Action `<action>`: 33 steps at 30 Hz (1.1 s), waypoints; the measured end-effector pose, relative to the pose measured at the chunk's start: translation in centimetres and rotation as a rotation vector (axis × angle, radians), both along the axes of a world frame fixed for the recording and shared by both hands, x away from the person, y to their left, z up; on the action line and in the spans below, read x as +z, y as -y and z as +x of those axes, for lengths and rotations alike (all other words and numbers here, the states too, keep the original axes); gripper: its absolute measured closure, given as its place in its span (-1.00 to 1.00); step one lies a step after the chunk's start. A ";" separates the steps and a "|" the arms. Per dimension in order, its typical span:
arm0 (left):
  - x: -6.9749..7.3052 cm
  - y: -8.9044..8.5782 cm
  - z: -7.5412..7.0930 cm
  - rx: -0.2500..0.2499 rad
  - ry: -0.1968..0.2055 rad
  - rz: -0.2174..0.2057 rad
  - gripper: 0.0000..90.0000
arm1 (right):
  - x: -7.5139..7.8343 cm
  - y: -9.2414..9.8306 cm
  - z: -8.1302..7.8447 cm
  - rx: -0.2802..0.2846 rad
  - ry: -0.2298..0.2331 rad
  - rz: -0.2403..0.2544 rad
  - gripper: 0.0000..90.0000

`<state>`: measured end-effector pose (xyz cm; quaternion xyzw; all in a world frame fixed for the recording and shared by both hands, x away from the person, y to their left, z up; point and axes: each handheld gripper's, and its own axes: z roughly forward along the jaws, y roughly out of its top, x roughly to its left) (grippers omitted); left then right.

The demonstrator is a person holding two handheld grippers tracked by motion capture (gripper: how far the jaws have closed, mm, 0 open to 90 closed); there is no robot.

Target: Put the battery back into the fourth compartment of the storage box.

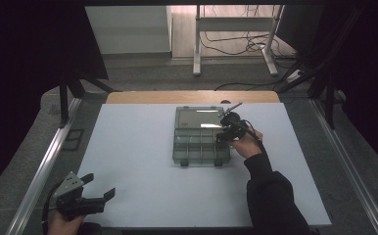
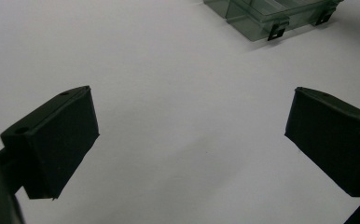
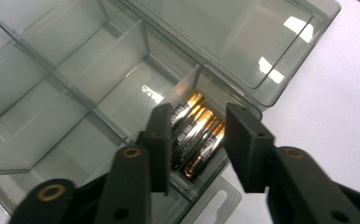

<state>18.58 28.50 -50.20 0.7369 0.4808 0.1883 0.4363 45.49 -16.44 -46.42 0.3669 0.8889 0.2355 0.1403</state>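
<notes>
**Batteries into the corner compartment**

Best done by keeping the right tool [image 3: 197,140] low over the compartment, spreading a little wider, then lifting straight up without dragging a cell along.

Right tool: partly spread, straddling the batteries [image 3: 197,135]; hard to tell whether the pads are touching them. Batteries lying side by side in a corner compartment of the clear box [image 1: 200,135], lid open at 12 o'clock. Left tool [image 1: 90,189]: spread wide, empty, at 7 o'clock on the worktop [image 1: 143,161].
</notes>
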 end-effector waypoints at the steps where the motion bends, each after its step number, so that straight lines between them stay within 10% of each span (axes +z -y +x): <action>1: 0.0 0.0 0.0 0.001 0.000 0.000 -0.94 | 0.0 0.0 -0.1 0.001 0.005 0.006 0.22; 17: 0.0 0.0 -0.1 0.001 0.002 0.001 -0.93 | 0.4 1.1 -2.4 0.054 0.023 0.123 -0.31; 33: 0.0 0.0 -0.2 0.000 0.007 0.004 -0.94 | 0.8 0.9 -5.2 0.137 0.015 0.124 -0.58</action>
